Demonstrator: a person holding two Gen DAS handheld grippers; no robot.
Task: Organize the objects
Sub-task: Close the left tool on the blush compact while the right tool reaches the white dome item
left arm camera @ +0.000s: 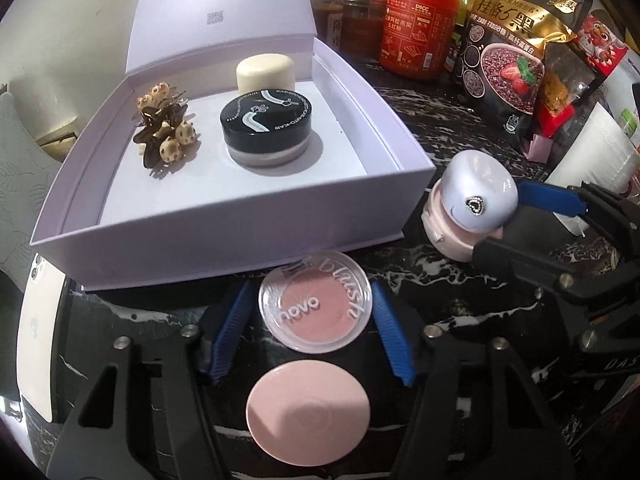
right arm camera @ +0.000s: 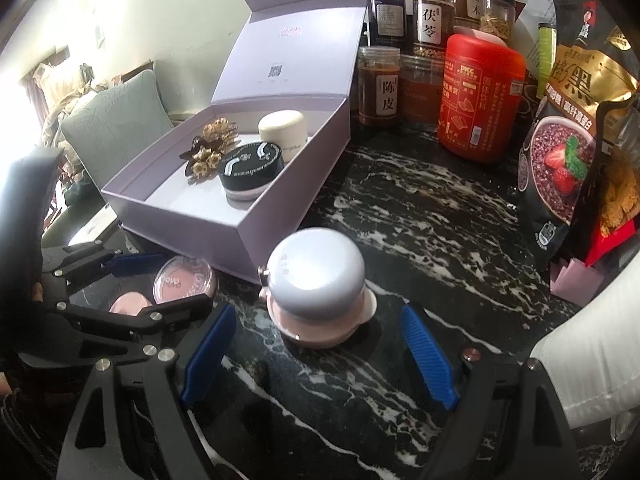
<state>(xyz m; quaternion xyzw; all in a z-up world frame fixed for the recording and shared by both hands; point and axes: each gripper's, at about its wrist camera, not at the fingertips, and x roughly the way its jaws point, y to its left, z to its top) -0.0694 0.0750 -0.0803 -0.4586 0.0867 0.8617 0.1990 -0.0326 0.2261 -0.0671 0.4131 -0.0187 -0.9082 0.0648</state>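
An open lilac box holds a brown hair clip, a black-lidded jar and a cream jar. In front of it lie a clear blush compact and a pink disc. My left gripper is open, its blue pads on either side of the compact. A pink jar with a pearly domed lid stands on the black marble counter. My right gripper is open around it, apart from it.
Spice jars, a red canister and a black cereal bag stand at the back right. A white phone lies at the left. White cloth sits at the right.
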